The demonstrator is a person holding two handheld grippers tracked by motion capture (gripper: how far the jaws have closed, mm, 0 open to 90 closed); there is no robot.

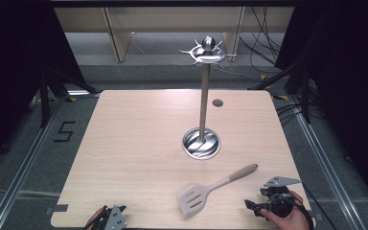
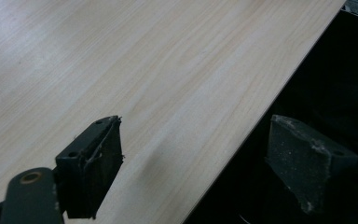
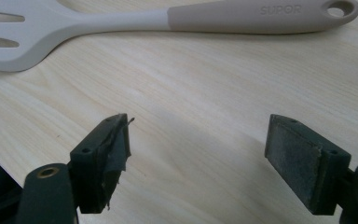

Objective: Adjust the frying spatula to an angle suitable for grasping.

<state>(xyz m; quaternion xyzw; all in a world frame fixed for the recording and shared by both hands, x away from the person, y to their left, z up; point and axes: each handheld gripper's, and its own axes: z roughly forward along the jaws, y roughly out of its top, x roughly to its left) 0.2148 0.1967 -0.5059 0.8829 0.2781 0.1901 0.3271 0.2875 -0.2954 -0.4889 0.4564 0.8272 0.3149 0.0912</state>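
Beige spatula handle (image 3: 261,16) reads "SUPOR"; both tools (image 3: 198,154) (image 2: 196,163) gape, empty.

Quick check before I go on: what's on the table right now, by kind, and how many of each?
Slotted spatula: 1
Metal utensil stand: 1
Grippers at the near edge: 2, the left gripper and the right gripper, both open and holding nothing
Total: 4

One slotted spatula (image 1: 212,189) lies near the surface's (image 1: 134,143) front edge, and one metal rack stand (image 1: 202,103) (hook-crowned) rises from its middle.
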